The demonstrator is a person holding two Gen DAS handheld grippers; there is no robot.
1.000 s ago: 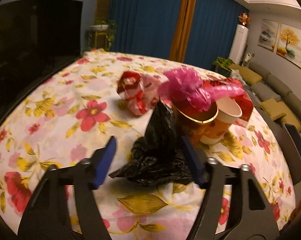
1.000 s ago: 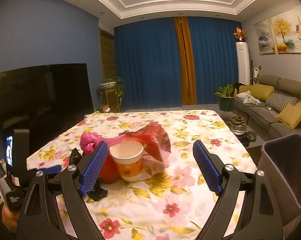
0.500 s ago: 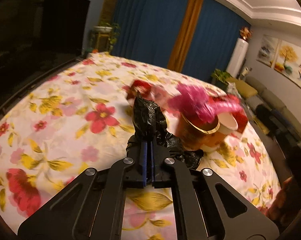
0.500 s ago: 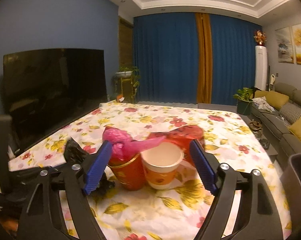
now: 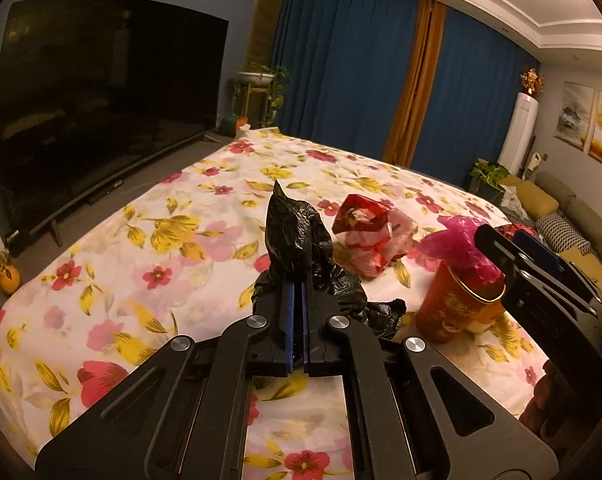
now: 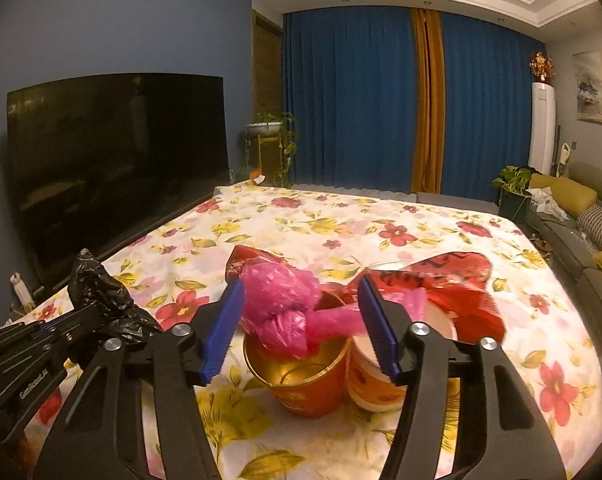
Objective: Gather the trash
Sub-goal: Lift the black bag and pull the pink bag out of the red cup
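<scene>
Left tongs [image 5: 295, 320] now clamped on black bag [image 5: 297, 240], bag beside red cup [image 6: 305, 372] on tabletop [image 5: 181, 240]. Right tongs [image 6: 301, 328] just narrowing, straddling red cup's pink plastic [image 6: 285, 304], not yet pinching. Bag secured; cup next.

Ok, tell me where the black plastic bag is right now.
The black plastic bag is pinched in the left tongs, just left of the red-and-gold cup on the floral tablecloth; the right wrist view shows it at far left.
</scene>
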